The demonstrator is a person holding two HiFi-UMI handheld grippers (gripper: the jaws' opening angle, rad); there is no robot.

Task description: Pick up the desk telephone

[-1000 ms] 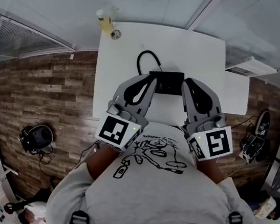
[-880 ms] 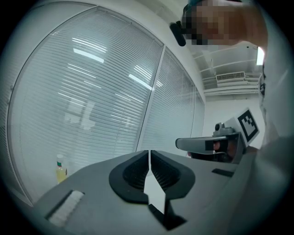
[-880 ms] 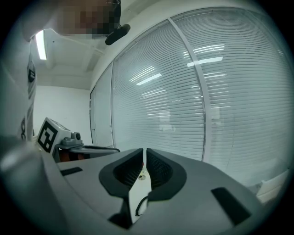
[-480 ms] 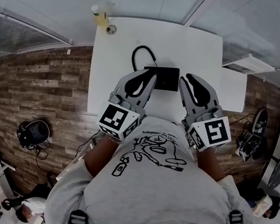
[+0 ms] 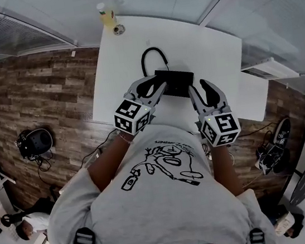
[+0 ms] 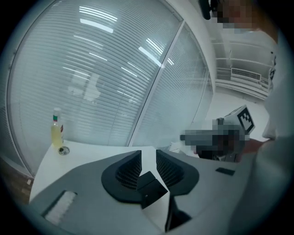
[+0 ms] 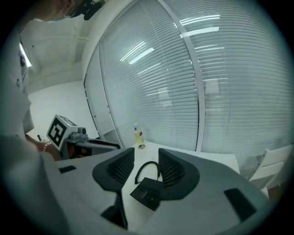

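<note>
The black desk telephone (image 5: pixel 176 82) lies flat on the white table (image 5: pixel 210 54), its cord (image 5: pixel 150 57) looping off the far side. My left gripper (image 5: pixel 156 85) is low over the phone's left near corner and my right gripper (image 5: pixel 199 88) is just off its right near corner. Both pairs of jaws are opening, with nothing pressed between them. In the left gripper view the left gripper (image 6: pixel 148 154) shows a corner of the phone (image 6: pixel 151 187) through its gap. In the right gripper view the right gripper (image 7: pixel 146 154) frames the phone (image 7: pixel 148 193) and cord (image 7: pixel 146 167).
A yellow bottle (image 5: pixel 105 14) and a small round object (image 5: pixel 118 30) stand at the table's far left corner. A white chair (image 7: pixel 274 166) is beside the table's right end. Slatted glass walls close in the far side. A dark bag (image 5: pixel 36 146) lies on the wood floor.
Both grippers have sunk toward the table and come in close to the phone's near edge, one on each side.
</note>
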